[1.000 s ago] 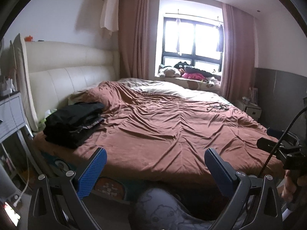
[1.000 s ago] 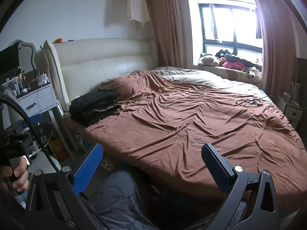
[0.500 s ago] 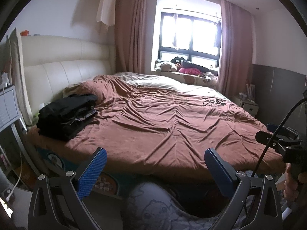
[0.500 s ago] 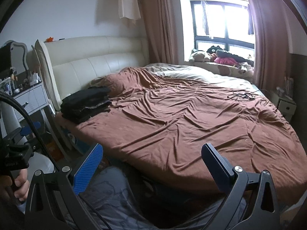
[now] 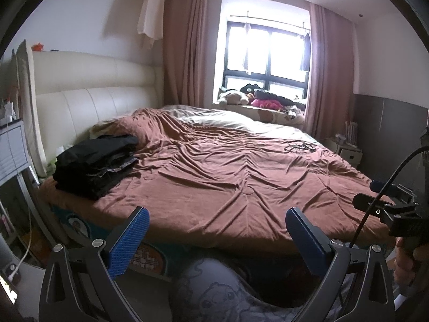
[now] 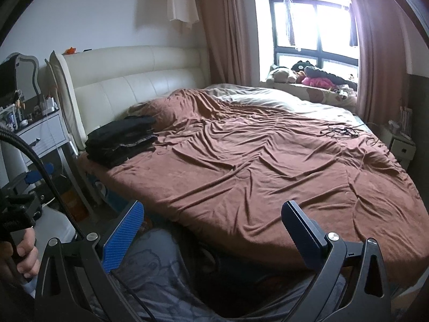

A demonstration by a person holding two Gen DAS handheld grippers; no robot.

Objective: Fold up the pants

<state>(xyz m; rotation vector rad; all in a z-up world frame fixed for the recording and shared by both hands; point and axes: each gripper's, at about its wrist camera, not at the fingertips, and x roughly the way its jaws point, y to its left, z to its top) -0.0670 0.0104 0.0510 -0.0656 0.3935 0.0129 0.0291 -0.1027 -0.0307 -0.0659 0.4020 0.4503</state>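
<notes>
Dark pants stack [image 5: 95, 166] sits far ahead-left of both empty, wide-open grippers — left gripper [image 5: 217, 237], right gripper [image 6: 211, 230] — so nothing's started; next: reach over bed [image 5: 241, 182], grab top pr.

No text, label, brand or number can be read in either view. Cartoon prints show on the side of the bed [image 5: 77, 225] and on the person's trousers [image 5: 214, 292], but they carry no legible words.
</notes>
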